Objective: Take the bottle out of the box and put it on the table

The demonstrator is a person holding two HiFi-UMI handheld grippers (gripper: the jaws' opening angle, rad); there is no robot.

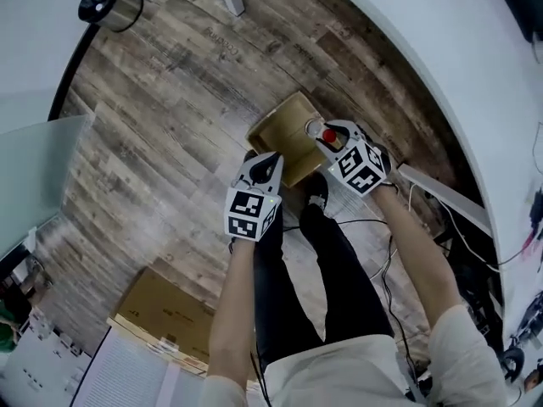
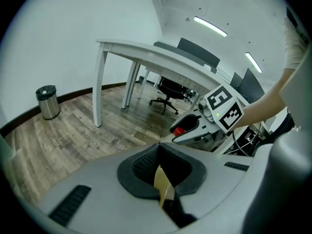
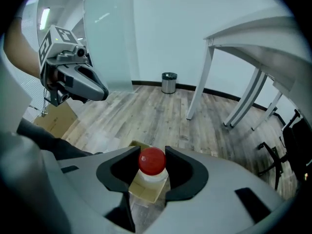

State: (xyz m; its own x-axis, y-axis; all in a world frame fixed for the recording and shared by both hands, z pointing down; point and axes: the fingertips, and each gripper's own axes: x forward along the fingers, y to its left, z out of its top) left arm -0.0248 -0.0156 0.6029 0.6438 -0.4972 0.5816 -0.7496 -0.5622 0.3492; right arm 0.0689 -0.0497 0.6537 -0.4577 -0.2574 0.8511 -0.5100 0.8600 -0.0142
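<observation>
A small open cardboard box (image 1: 284,130) hangs above the wooden floor between both grippers. Inside it stands the bottle, with a white body (image 3: 148,180) and a red cap (image 3: 152,161) (image 1: 327,136) (image 2: 179,130). My right gripper (image 3: 152,165) (image 1: 333,136) points steeply down, its dark pads closed on either side of the cap. My left gripper (image 2: 161,172) (image 1: 263,170) is at the box's near side, its jaws pinched on a thin cardboard flap (image 2: 164,189). The bottle's lower part is hidden by the box (image 3: 145,193).
A white table (image 1: 441,49) (image 2: 146,52) curves along the right. A steel bin (image 1: 110,5) (image 3: 169,83) stands by the wall. Another cardboard box (image 1: 165,316) lies at lower left. The person's black-clad legs (image 1: 322,270) and cables are under the grippers. An office chair (image 2: 168,89) sits beyond the table.
</observation>
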